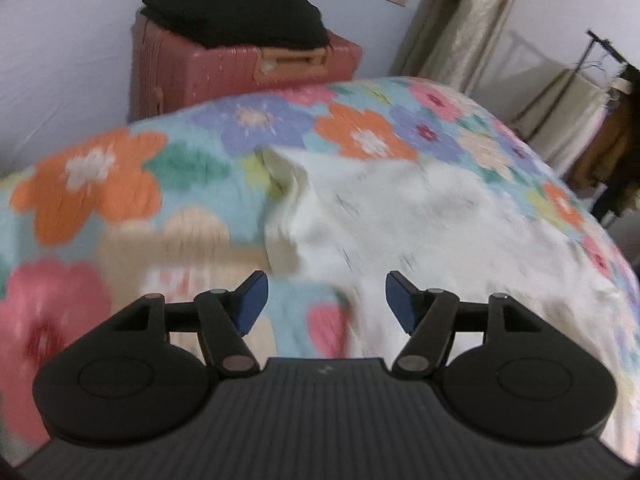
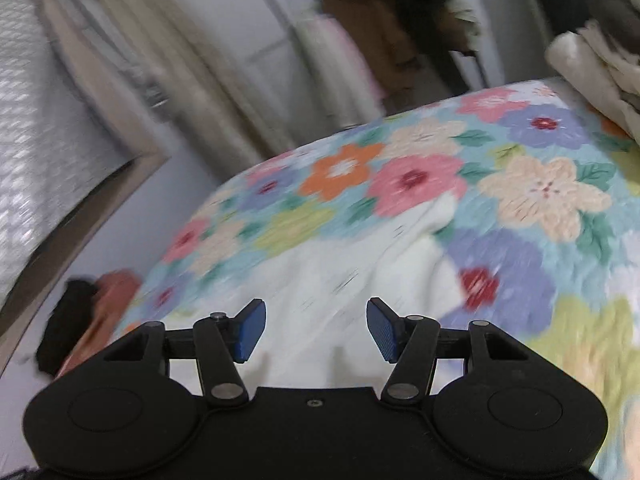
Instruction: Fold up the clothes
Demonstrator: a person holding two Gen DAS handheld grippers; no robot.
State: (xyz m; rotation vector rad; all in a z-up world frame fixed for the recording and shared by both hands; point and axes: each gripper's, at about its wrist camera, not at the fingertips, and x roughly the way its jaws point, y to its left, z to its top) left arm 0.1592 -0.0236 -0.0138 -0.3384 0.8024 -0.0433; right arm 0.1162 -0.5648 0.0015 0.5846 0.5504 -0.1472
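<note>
A white garment with small dark marks (image 1: 420, 216) lies spread and rumpled on the flowered bedspread (image 1: 92, 184). Its left edge is bunched into a raised fold. My left gripper (image 1: 327, 300) is open just above the garment's near left edge, with nothing between its blue pads. In the right wrist view the same white garment (image 2: 340, 276) stretches ahead over the bedspread (image 2: 540, 200). My right gripper (image 2: 316, 330) is open over the garment's near part and holds nothing. Both views are blurred.
A pink suitcase (image 1: 240, 68) with folded black clothing (image 1: 240, 12) on top stands behind the bed by the wall. A clothes rack (image 1: 600, 92) with hanging garments stands at the right. A heap of pale cloth (image 2: 600, 60) lies on the bed's far right. Curtains (image 2: 132, 72) hang behind.
</note>
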